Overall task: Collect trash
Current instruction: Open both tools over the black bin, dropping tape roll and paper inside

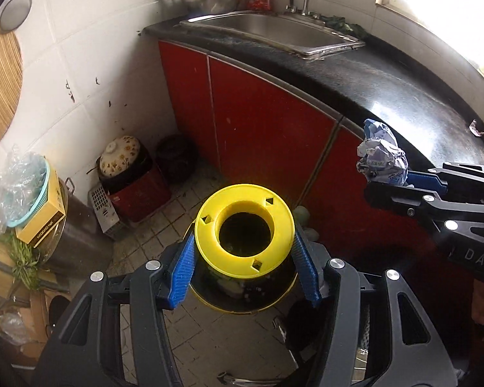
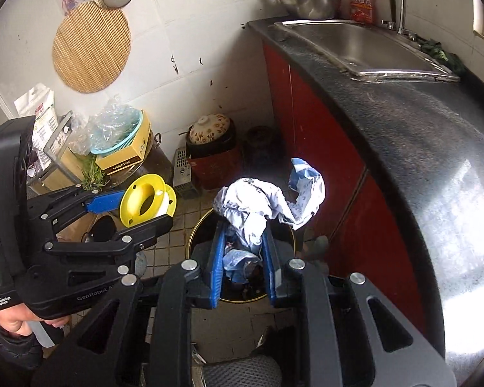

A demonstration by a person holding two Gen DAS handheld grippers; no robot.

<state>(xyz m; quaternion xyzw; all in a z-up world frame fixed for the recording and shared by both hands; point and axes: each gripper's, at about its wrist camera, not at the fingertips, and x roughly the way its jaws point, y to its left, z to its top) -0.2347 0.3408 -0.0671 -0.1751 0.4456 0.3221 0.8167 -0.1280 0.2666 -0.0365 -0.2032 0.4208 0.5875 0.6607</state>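
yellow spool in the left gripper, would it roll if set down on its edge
Probably: the yellow plastic spool has round flanges, so on edge it would likely roll. It looks rigid and light, with a hollow core. The left hand-held gripper clamps its flanges without visible bending.

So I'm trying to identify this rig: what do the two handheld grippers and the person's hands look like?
Both the left gripper and right gripper are black plastic linkages with silver round pivot caps and ribbed blue fingers. The left body carries white "GenRobot" lettering and a "Data Acquisition System" label; the right shows "DAS". No cables are visible. A bare hand with a dark sleeve grips the left handle.
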